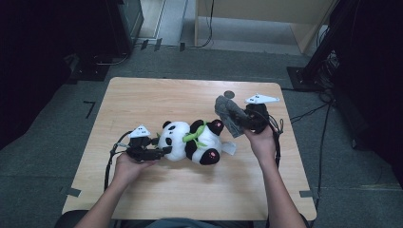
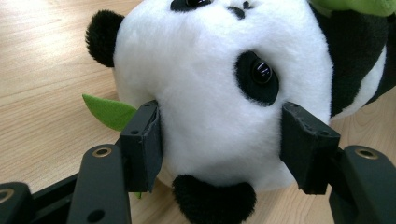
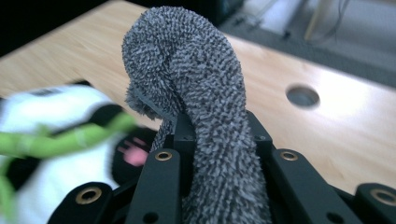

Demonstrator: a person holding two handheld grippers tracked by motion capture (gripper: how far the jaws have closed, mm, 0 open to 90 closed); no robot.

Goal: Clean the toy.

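The wooden counter [image 1: 142, 95] carries everything, with a round cable hole [image 1: 229, 94] near its far edge. On it, just short of the middle, lies the plush panda [image 1: 190, 141] on its back, head toward the left tongs [image 1: 161, 151], a green bamboo sprig [image 1: 196, 134] across its chest. It looks light and very soft; its stuffing will give under pressure, so the round head is the firmest hold. The left tongs already stand wide around that head, pads [image 2: 142, 144] pressing the white fur on either side, so I judge they steady it rather than pinch hard.

The right tongs [image 1: 244, 121], lifted just beyond the panda's feet, are clamped on a grey fuzzy cloth [image 3: 196, 107] that flops over above them: limp, light, easy to drag. Nothing stands between cloth and panda; only the sprig and a white tag [image 1: 229, 148] could snag.
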